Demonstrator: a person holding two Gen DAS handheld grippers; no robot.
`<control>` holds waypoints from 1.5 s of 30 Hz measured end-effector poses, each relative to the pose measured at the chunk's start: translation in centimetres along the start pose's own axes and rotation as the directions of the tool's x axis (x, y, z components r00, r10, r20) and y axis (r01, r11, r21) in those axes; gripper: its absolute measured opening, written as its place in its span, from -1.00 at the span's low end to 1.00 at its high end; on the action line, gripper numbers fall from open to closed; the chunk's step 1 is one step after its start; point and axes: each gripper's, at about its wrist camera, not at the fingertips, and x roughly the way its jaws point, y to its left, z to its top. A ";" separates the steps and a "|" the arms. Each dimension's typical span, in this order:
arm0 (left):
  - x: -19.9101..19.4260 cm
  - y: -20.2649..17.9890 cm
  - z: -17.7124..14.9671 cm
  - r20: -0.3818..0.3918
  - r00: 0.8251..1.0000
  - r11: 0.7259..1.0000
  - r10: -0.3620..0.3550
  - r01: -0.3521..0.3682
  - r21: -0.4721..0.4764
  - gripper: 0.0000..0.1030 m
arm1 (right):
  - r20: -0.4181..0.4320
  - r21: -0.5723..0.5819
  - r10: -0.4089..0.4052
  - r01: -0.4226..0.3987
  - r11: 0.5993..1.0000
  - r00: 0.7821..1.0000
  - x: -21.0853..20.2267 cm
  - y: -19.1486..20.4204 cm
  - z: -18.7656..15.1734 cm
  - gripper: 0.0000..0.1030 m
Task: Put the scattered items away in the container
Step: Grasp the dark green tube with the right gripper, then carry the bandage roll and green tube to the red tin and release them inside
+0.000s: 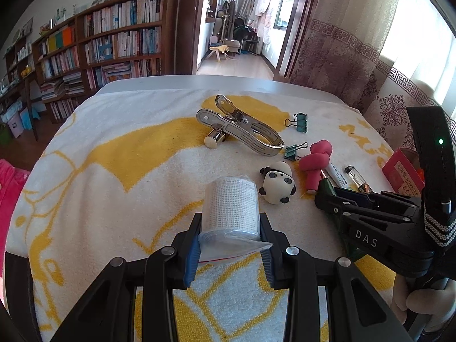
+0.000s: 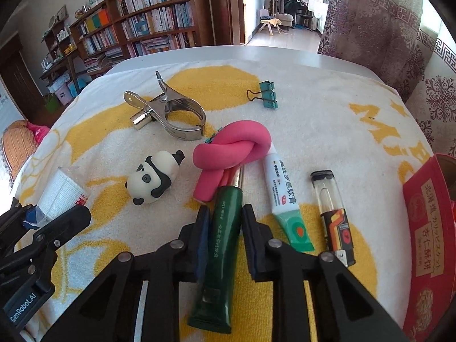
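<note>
Green soft tube [image 2: 221, 245], near towel's [image 2: 327, 108] front edge, squeezed mid-body by right gripper [image 2: 222, 222]; light, squashy, slippery. Left gripper [image 1: 230, 228] clamped on bagged gauze roll [image 1: 232, 206].

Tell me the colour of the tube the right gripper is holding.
Dark green tube, with a gold band near its far end; clearest in the right wrist view.

The left claw [image 1: 230, 222] clamps a gauze roll [image 1: 231, 205]; to its right, the right claw [image 2: 223, 222], pitched down, pinches a green tube [image 2: 219, 256].
</note>
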 end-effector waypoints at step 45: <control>-2.1 -13.1 0.6 -0.010 0.989 0.971 -0.146 0.145 0.188 -0.26 | 0.309 0.350 -0.018 -0.097 0.932 0.951 -14.2 -15.2 -6.9 -0.58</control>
